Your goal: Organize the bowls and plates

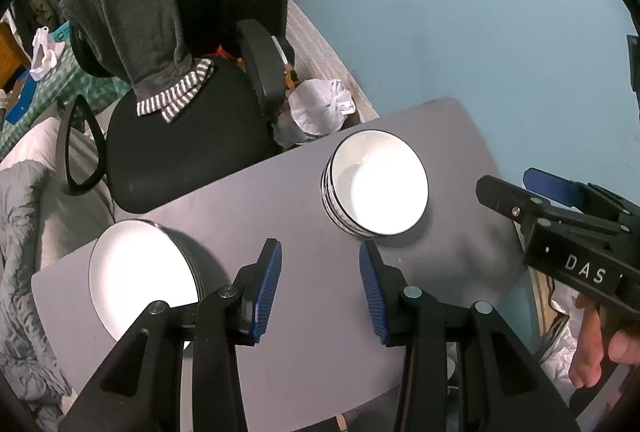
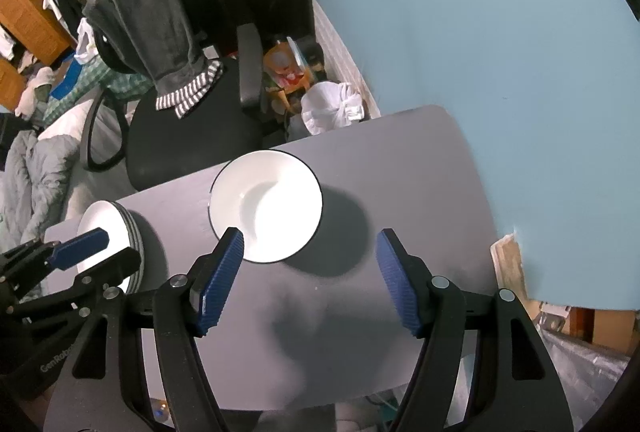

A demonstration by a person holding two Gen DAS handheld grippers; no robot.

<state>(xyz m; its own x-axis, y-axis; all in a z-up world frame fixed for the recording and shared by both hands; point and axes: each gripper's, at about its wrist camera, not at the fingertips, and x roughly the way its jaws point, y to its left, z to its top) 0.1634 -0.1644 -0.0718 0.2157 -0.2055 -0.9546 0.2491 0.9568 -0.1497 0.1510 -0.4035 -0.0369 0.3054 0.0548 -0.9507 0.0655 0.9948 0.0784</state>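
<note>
Right wrist: bowls [image 2: 266, 206] just beyond open right tongs [image 2: 310, 260].

Black frames, ribbed blue fingers [image 1: 269, 288], silver screws

Both wrist views look steeply down along their open tool fingers, close above the grey desk [image 1: 304, 312], facing the blue wall. Shared: desk, bowl stack [image 1: 376, 184], plate stack [image 2: 108, 232], office chair [image 2: 192, 120].

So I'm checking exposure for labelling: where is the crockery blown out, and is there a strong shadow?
Left wrist view: bowl stack interior and plate stack glare white, detail lost. Right wrist view: bowl stack throws a dark shadow rightward on the grey table.
</note>
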